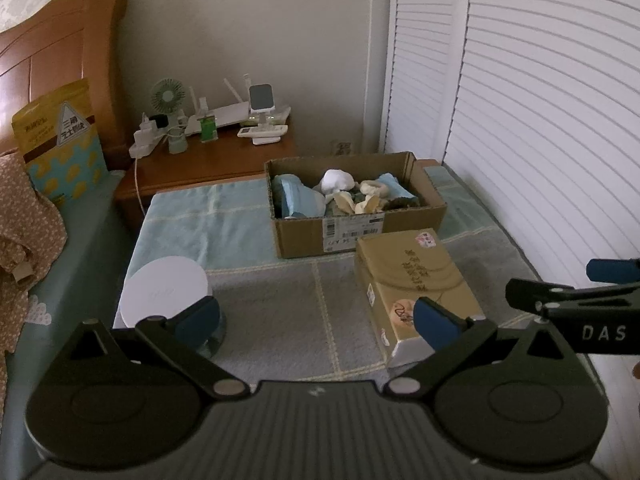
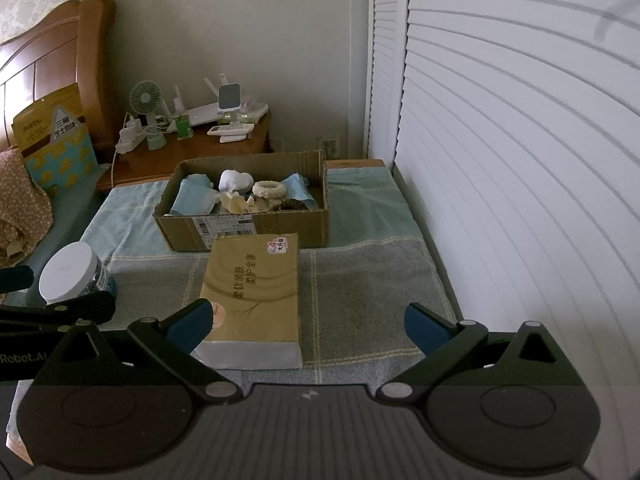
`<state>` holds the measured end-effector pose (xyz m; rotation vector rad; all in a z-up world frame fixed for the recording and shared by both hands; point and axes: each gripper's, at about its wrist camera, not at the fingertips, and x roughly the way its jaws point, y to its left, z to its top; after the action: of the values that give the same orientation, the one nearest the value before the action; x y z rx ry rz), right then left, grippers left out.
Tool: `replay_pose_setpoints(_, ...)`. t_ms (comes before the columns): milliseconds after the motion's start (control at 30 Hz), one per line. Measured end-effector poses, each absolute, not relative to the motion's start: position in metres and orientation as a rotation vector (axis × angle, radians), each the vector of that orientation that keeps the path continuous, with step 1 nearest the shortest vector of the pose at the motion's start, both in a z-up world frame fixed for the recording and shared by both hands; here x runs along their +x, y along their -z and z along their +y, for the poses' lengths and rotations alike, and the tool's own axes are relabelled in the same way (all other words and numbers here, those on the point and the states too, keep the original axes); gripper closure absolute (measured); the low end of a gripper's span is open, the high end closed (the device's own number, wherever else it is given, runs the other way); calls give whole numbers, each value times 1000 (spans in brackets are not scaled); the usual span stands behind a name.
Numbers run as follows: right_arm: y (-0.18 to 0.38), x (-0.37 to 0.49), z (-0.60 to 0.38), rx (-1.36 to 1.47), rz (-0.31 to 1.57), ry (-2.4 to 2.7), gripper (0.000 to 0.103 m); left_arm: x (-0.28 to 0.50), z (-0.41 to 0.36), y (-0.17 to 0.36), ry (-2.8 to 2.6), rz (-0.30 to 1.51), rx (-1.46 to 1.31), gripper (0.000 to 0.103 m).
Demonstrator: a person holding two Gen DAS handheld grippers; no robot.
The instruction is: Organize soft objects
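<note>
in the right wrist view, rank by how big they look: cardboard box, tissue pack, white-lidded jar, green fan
1. cardboard box
2. tissue pack, close behind, and nearer the camera, so unsure
3. white-lidded jar
4. green fan, farthest away

So the open brown cardboard box [image 2: 244,216] is sitting on the checked blue-grey blanket [image 2: 352,280], with a pile of soft pale cloth items [image 2: 240,192] lying inside it. Right in front of it, touching its front wall, the tan rectangular tissue pack [image 2: 252,292] is lying flat. Off to the left of the pack, the white-lidded clear plastic jar [image 2: 68,276] is standing upright near the blanket's edge. Behind the box, the wooden nightstand [image 2: 160,160] is holding a small green desk fan [image 2: 144,100], and the white louvered doors [image 2: 520,160] are running along the right side.
</note>
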<state>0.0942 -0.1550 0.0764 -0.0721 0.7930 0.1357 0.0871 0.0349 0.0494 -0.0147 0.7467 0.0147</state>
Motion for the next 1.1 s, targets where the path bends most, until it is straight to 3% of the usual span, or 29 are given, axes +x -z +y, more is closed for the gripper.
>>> replay_pose_setpoints(1100,-79,93,-153,-92,789,-134,0,86,35,-49,-29,755,-38,1)
